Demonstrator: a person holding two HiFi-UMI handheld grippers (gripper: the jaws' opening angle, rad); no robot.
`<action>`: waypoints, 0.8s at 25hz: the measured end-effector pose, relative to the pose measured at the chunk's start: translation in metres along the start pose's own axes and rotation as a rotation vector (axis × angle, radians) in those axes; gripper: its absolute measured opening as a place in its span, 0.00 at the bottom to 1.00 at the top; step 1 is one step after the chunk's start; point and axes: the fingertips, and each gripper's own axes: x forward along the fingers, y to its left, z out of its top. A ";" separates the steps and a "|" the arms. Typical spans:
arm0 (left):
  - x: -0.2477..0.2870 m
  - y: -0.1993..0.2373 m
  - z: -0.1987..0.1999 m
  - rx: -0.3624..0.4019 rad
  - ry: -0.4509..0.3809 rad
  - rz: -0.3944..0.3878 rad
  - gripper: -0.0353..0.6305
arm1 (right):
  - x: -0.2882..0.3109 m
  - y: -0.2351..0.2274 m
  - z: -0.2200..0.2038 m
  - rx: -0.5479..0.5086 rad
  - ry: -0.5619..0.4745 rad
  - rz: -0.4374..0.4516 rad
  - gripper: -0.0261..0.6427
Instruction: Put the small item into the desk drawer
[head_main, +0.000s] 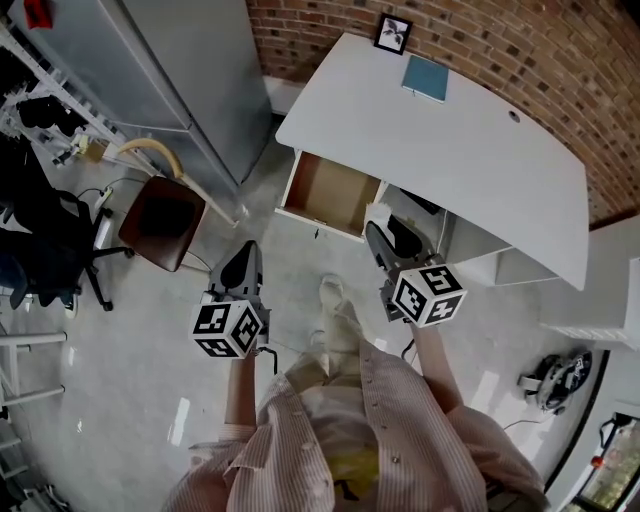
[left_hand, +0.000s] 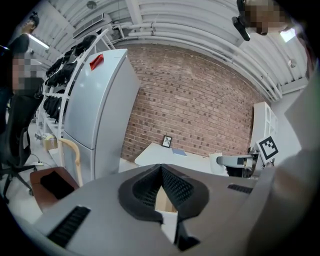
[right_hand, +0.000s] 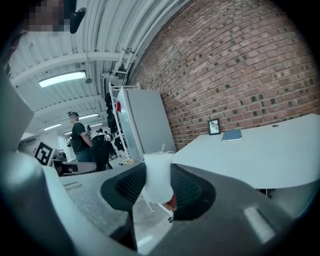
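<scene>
The white desk (head_main: 470, 150) stands against a brick wall with its wooden drawer (head_main: 328, 190) pulled open toward me. My right gripper (head_main: 377, 234) hovers just right of the drawer's front, shut on a small white fabric item (head_main: 378, 214). In the right gripper view the small item (right_hand: 157, 180) stands upright, pinched between the dark pads of the right gripper (right_hand: 158, 189). My left gripper (head_main: 243, 264) hangs over the floor, left of and below the drawer. In its own view the left gripper (left_hand: 161, 175) is shut with nothing in it.
A picture frame (head_main: 393, 33) and a blue notebook (head_main: 426, 78) lie on the desk's far side. A brown chair (head_main: 160, 220) and a tall grey cabinet (head_main: 190, 70) stand left of the drawer. A black office chair (head_main: 40, 250) is at far left.
</scene>
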 end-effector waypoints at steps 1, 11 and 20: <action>0.007 0.002 -0.001 -0.002 0.010 0.001 0.05 | 0.007 -0.005 -0.001 -0.002 0.011 -0.003 0.27; 0.084 0.031 -0.015 -0.069 0.095 0.036 0.05 | 0.094 -0.044 -0.017 -0.038 0.155 0.018 0.27; 0.126 0.044 -0.039 -0.141 0.187 0.091 0.05 | 0.147 -0.062 -0.042 -0.045 0.294 0.094 0.27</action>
